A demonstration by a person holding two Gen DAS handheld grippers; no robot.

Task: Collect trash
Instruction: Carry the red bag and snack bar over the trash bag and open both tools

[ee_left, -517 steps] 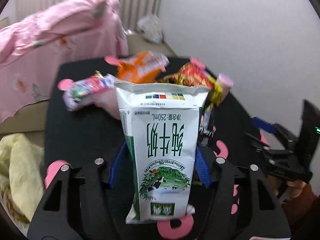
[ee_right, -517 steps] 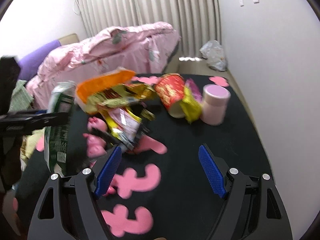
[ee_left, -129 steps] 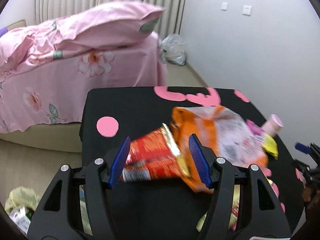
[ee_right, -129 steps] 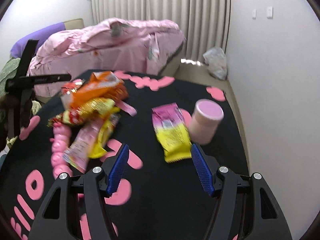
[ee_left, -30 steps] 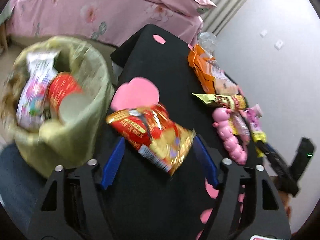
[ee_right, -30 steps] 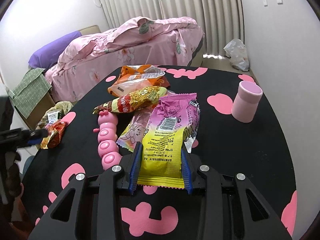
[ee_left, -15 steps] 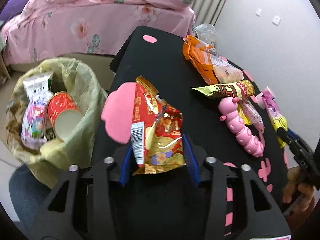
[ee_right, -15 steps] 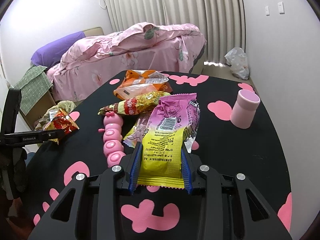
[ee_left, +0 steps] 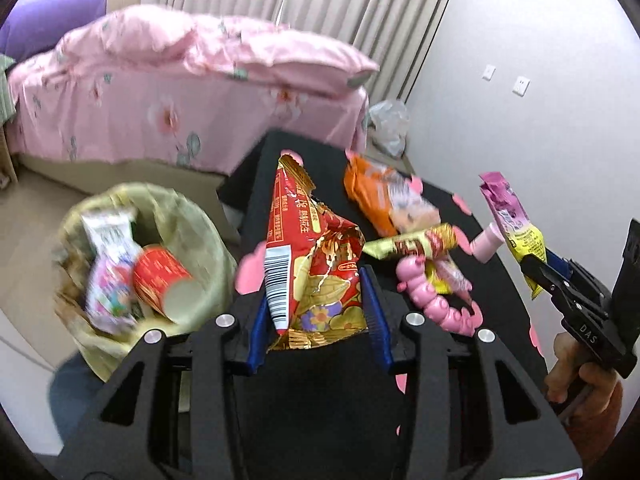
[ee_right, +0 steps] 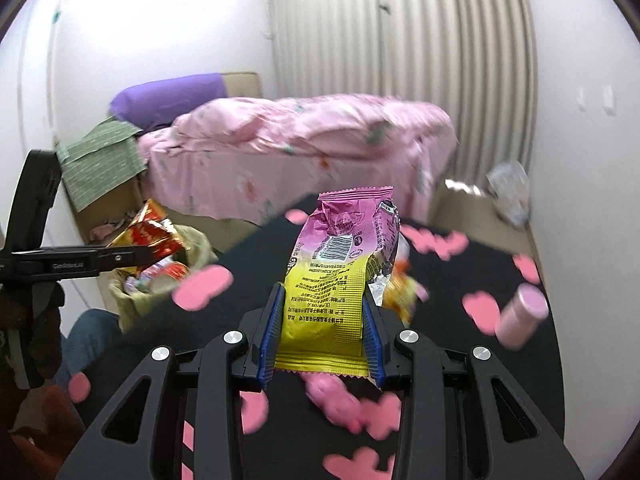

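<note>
My left gripper [ee_left: 316,316] is shut on a red and gold snack bag [ee_left: 312,264] and holds it upright above the table's left edge, beside the green trash bag [ee_left: 200,240]. The trash bag holds a red cup [ee_left: 164,284] and a wrapper. My right gripper [ee_right: 324,336] is shut on a pink and yellow wrapper [ee_right: 336,276], lifted above the black table [ee_right: 500,380]. That wrapper also shows in the left wrist view [ee_left: 516,228]. The left gripper with the red bag shows in the right wrist view [ee_right: 148,236], over the trash bag [ee_right: 160,284].
On the table lie an orange bag [ee_left: 380,196], a gold and red wrapper [ee_left: 416,244], a pink caterpillar toy [ee_left: 436,296] and a pink cup [ee_right: 522,316]. A pink bed [ee_left: 180,96] stands behind. A white plastic bag [ee_right: 510,190] lies on the floor by the wall.
Both grippers have lifted with their wrappers. The left gripper with the red bag has tilted up and stays by the trash bag. The right one has swung left toward the trash bag.
</note>
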